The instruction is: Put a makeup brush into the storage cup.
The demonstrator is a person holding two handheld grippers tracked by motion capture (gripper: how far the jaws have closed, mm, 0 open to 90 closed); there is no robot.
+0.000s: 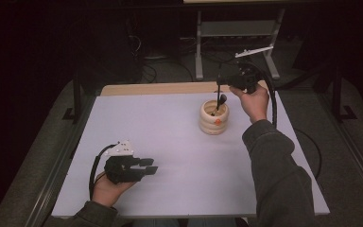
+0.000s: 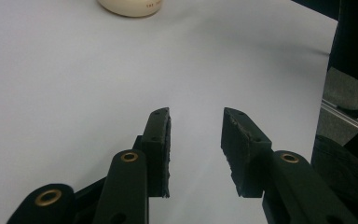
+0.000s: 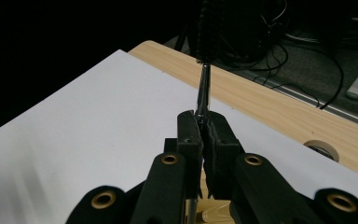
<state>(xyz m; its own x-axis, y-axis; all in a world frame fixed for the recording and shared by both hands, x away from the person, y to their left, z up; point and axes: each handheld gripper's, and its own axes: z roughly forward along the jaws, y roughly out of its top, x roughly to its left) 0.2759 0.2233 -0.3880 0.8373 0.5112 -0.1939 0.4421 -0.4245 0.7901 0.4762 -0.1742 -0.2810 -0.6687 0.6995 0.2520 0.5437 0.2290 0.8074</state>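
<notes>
A cream ribbed holder (image 1: 213, 118) stands on the white table top (image 1: 170, 137), right of centre toward the back. My right gripper (image 1: 219, 84) hovers just above it, shut on the thin metal stem of a black bristle brush (image 1: 219, 101). The brush's lower end dips into the holder. In the right gripper view the jaws (image 3: 201, 119) pinch the stem (image 3: 203, 88), and the bristled end (image 3: 209, 28) sticks out beyond them. The holder's rim (image 3: 212, 213) peeks out below. My left gripper (image 1: 154, 165) rests low at the front left, open, with nothing between its fingers (image 2: 196, 114).
A wooden strip (image 1: 170, 88) runs along the table's back edge and has a round hole (image 3: 324, 149) in it. Behind it are a metal frame (image 1: 236, 28) and floor cables. The base of the holder (image 2: 130, 7) lies well ahead of the left jaws.
</notes>
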